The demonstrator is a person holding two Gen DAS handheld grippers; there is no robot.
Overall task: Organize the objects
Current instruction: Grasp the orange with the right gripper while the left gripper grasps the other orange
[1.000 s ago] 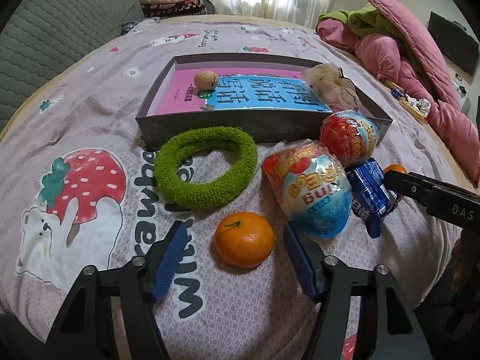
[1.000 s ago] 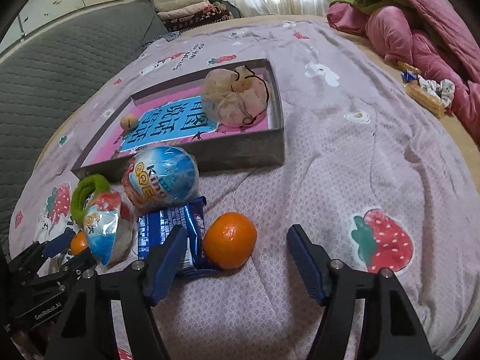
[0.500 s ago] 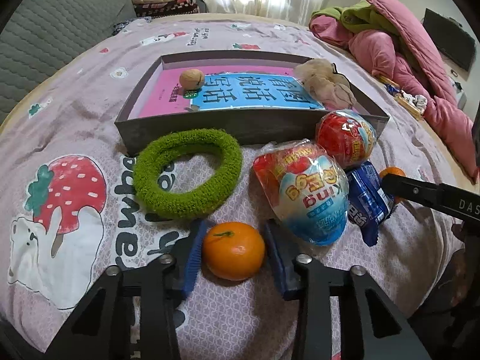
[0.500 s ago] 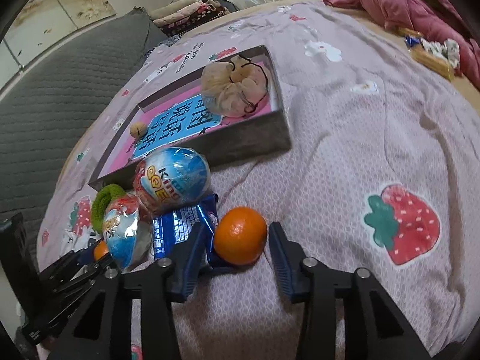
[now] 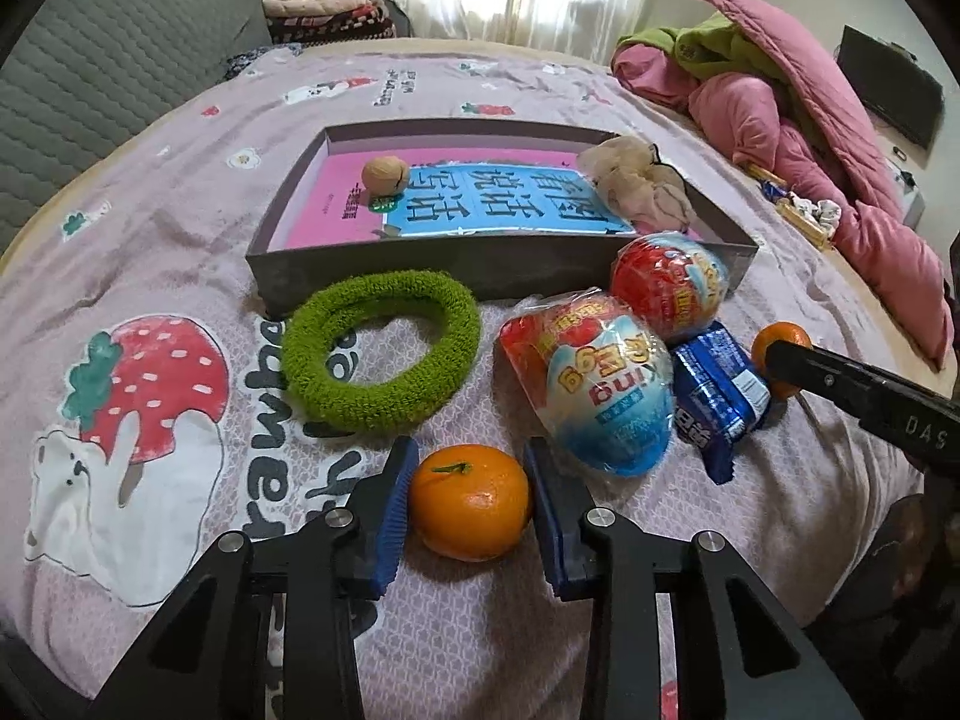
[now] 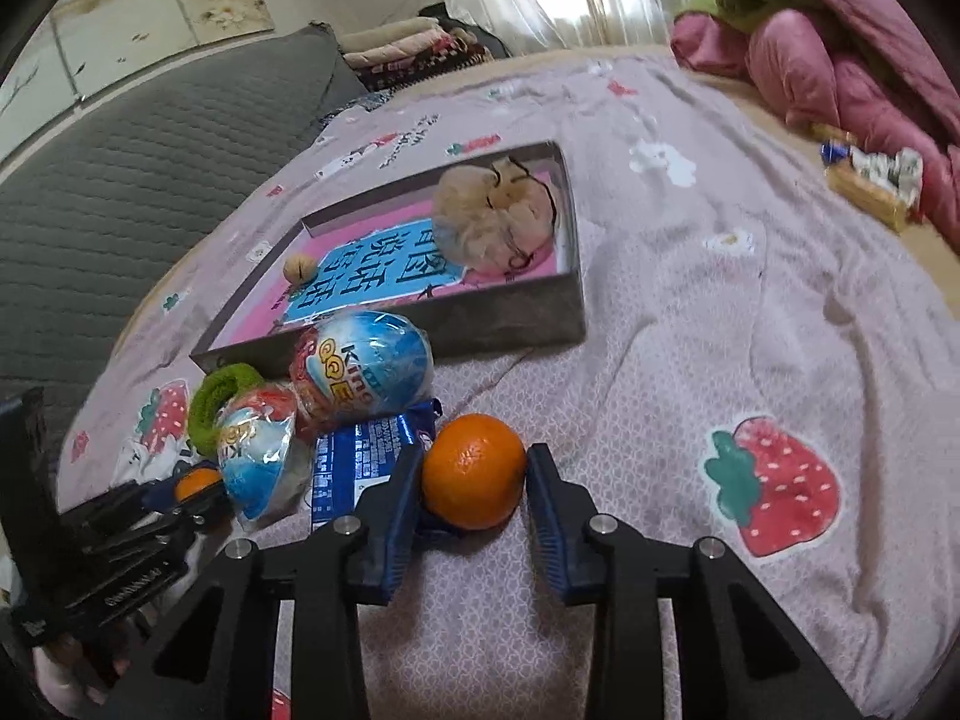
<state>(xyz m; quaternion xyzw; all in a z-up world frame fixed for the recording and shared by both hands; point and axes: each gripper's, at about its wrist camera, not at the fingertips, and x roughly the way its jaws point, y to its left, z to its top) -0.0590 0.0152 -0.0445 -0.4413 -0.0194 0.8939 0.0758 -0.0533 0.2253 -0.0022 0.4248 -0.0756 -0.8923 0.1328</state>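
On the bed point(image 5: 180, 228), my left gripper point(image 5: 471, 504) clamps one orange point(image 5: 471, 501); my right gripper's point(image 6: 474, 480) jaws are closing on another orange point(image 6: 473, 471). Both feel firm, round, roll-prone, so I grip their widest middle, tray point(image 5: 420, 279) at twelve o'clock.

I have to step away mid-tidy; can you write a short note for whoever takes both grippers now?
Left gripper: closed on the round orange tangerine beside the fuzzy green ring, which rests on the bedspread.
Right gripper: jaws closing, pads touching the second orange tangerine beside the blue snack packet.
Done: round walnut and beige scrunchie lie in the shallow grey box.
Left: both tangerines, ring, packet and two foil-wrapped toy eggs are outside, in front of the box.
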